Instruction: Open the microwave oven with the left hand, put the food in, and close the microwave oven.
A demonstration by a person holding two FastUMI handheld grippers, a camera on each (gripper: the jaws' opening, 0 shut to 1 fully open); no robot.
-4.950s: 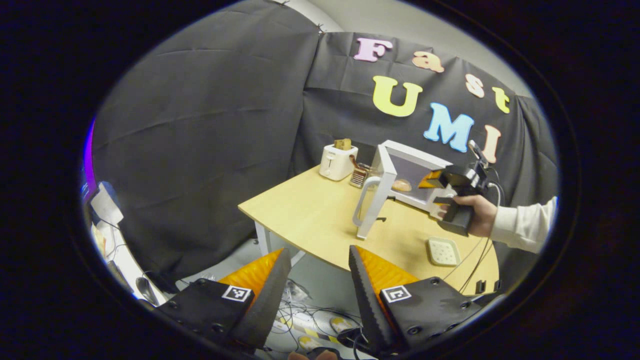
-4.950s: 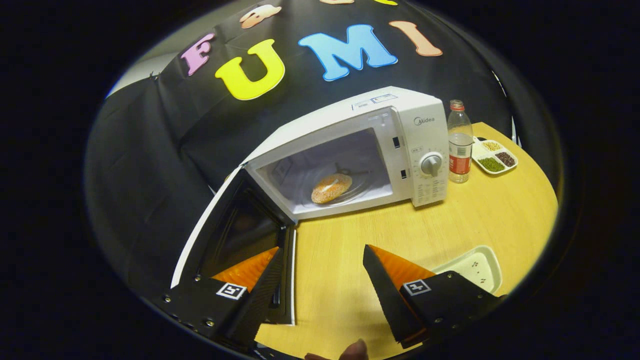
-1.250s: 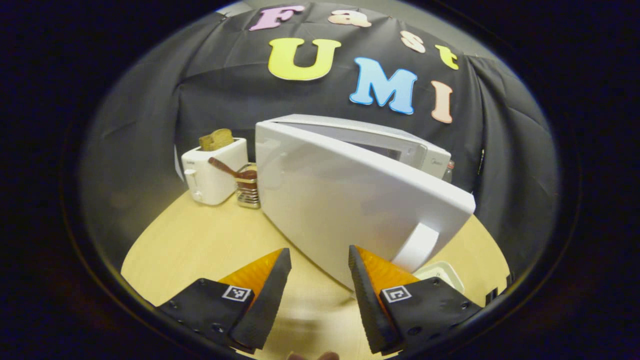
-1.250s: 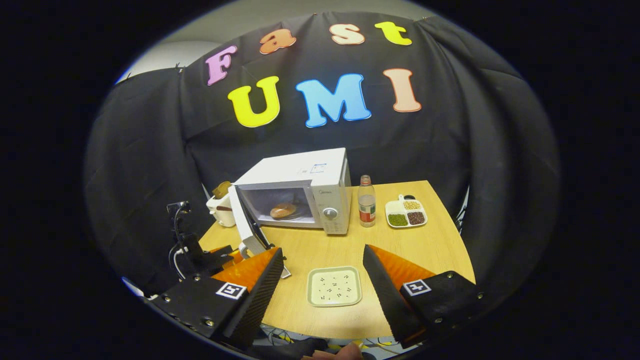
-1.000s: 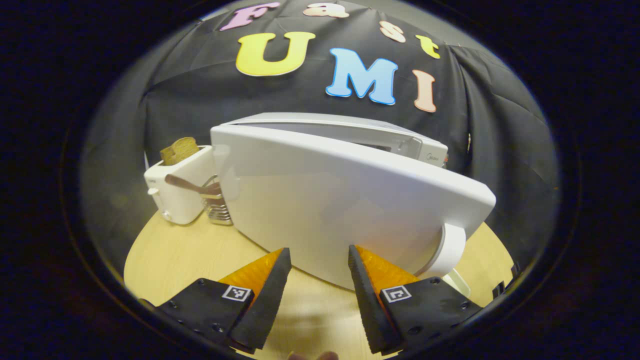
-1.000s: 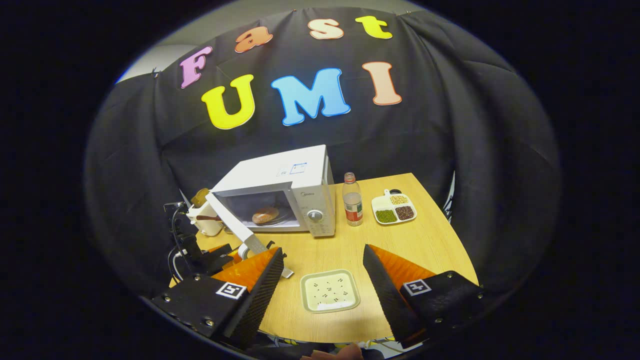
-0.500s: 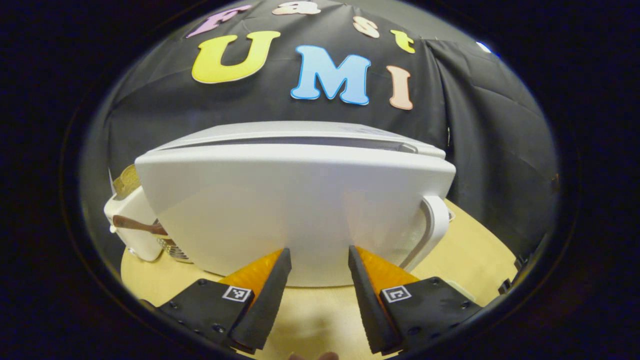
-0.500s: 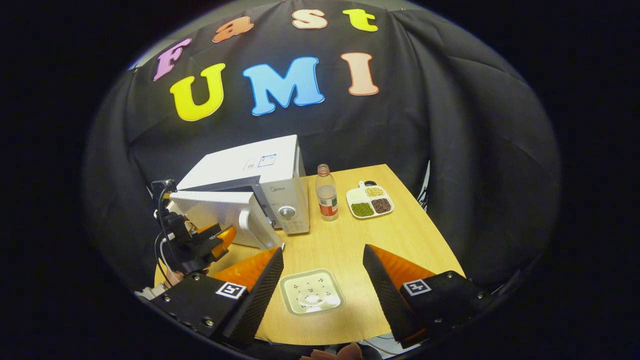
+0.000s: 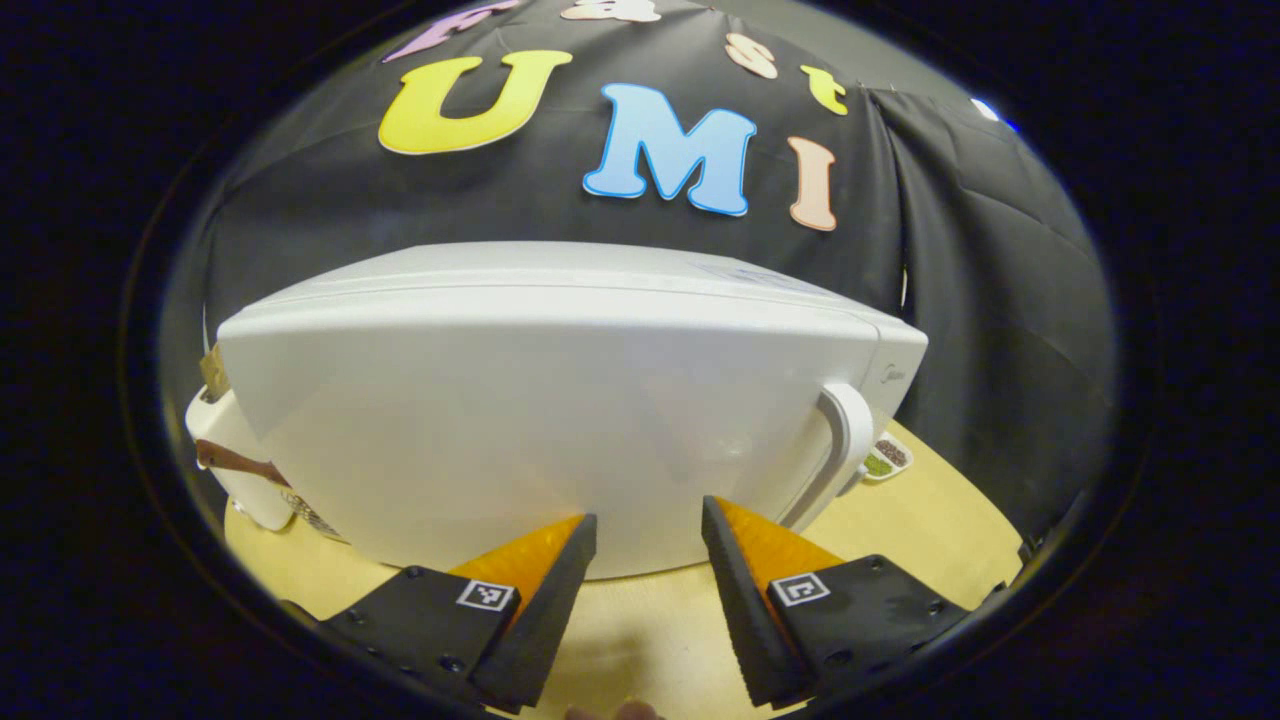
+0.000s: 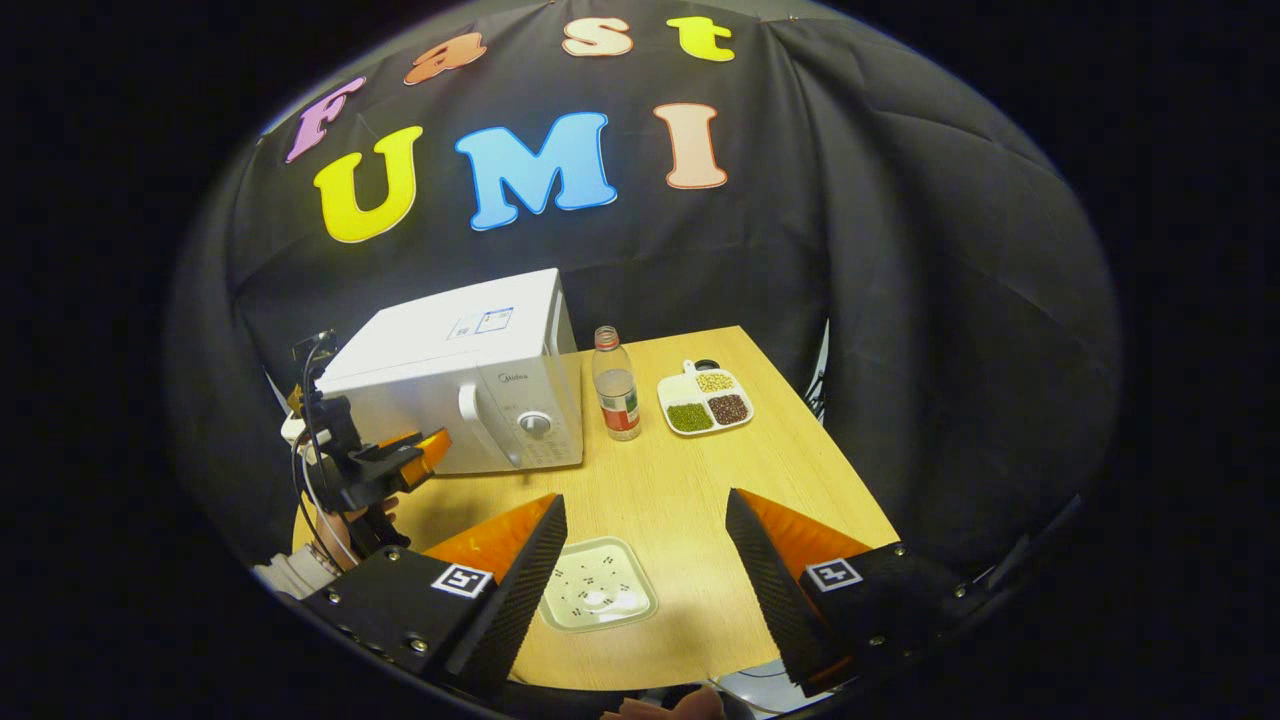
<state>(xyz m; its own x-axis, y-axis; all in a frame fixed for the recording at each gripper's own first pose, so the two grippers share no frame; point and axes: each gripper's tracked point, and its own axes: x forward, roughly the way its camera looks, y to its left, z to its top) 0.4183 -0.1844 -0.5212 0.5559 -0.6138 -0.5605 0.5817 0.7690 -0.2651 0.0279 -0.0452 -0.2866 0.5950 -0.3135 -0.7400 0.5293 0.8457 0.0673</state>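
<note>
Microwave oven (image 10: 455, 385): we see it at the table's (image 10: 760, 470) back-left, its door (image 9: 540, 420) flush or very nearly flush with the body; from the left gripper view we cannot tell whether the latch has caught.
Door handle (image 9: 840, 450): a white loop at the door's right edge, free of either gripper.
Food: not visible now (we judge it to be behind the door).
Left gripper (image 9: 645, 535): fingers parted and holding nothing, tips at the door's lower edge, seemingly touching it.
Right gripper (image 10: 645, 530): spread wide and empty, held above the near table edge, over a small square dish (image 10: 597, 597).
Neighbours: a bottle (image 10: 617, 385) stands just beside the oven's control panel; a divided tray (image 10: 708, 402) lies further right.
Risk: if the push stops short, we judge that the door may rest unlatched and swing back; a hard shove could slide the oven toward the bottle.
Writing: a brand mark sits above the dial (image 10: 535, 422), and a sticker on the oven's top; both too small for us to read.
</note>
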